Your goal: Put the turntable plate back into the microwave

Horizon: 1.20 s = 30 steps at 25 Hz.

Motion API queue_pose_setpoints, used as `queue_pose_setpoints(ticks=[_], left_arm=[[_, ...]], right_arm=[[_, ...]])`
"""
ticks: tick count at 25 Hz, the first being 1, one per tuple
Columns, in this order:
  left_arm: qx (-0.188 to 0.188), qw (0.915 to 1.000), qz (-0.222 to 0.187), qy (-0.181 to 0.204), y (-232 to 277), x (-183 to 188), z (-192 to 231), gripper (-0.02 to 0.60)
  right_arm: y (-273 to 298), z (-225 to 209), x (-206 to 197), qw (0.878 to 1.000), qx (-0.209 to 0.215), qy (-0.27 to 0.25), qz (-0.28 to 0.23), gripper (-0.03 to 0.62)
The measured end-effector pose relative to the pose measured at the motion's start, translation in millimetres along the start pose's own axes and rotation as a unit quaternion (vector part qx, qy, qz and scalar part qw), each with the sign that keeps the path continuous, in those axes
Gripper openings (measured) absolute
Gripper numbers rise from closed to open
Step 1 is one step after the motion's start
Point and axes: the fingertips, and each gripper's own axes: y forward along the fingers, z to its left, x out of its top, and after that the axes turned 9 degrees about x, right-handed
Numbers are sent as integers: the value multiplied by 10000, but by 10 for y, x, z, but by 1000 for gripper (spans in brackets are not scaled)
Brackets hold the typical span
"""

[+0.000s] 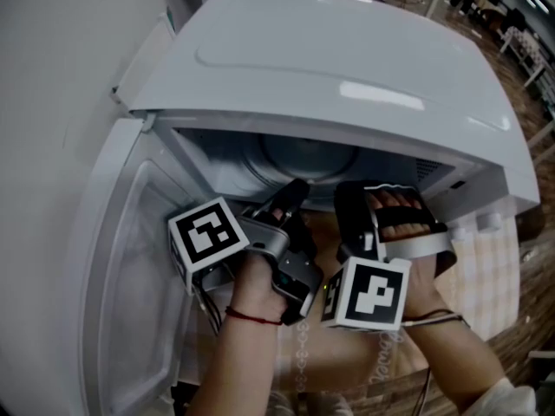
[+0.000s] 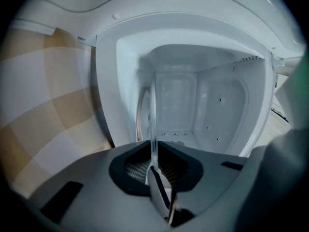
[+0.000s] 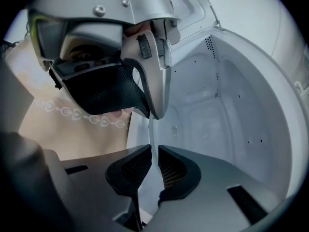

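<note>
I'm pinching the glass plate by its rim with my left gripper at the microwave's open mouth (my right gripper's jaws are sitting slightly apart around the rim), and I'm aiming to level it over the floor's centre before releasing.

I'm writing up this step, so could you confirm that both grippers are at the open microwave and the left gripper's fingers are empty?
Not quite: the fingers of the left gripper are not empty; they are shut on the edge of the turntable plate, as the left gripper view shows. It and the right gripper are indeed at the open microwave.
</note>
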Motion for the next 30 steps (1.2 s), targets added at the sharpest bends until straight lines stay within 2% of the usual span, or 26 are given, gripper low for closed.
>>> queue_pose_setpoints(ticks=[4, 12, 15, 18, 19, 20, 22, 24, 28, 29, 30], left_arm=[[-8, 10000, 4, 31, 7, -2, 6, 40], [27, 9996, 74, 276, -108, -106, -17, 55], [71, 9972, 43, 739, -176, -140, -49, 57], [97, 9880, 187, 1532, -267, -228, -87, 49], [126, 9793, 317, 1997, -291, -284, -101, 29], [157, 9653, 452, 2568, -304, -346, -114, 26], [302, 9249, 506, 3756, -321, -409, -103, 26], [466, 8835, 223, 4656, -334, -387, -93, 26], [394, 7992, -642, 5963, -363, -354, -241, 28], [395, 7820, -808, 6167, -367, -345, -263, 28], [391, 7718, -929, 6279, -368, -338, -274, 28]], right_arm=[[7, -3, -25, 10000, 28, -32, 53, 57], [27, 57, -6, 9990, 328, 296, 64, 58], [22, 7, -9, 9997, 140, 171, 91, 58], [27, -1, -14, 9997, 138, 153, 136, 58], [30, -6, -13, 9996, 150, 162, 148, 58], [36, -13, -13, 9996, 152, 161, 167, 58], [58, -18, -13, 9996, 149, 147, 199, 58], [85, 6, -7, 9995, 185, 142, 189, 58], [120, 37, 0, 9997, 184, 66, 138, 58], [119, 36, 0, 9998, 164, 50, 124, 58], [118, 33, 0, 9998, 139, 37, 115, 58]])
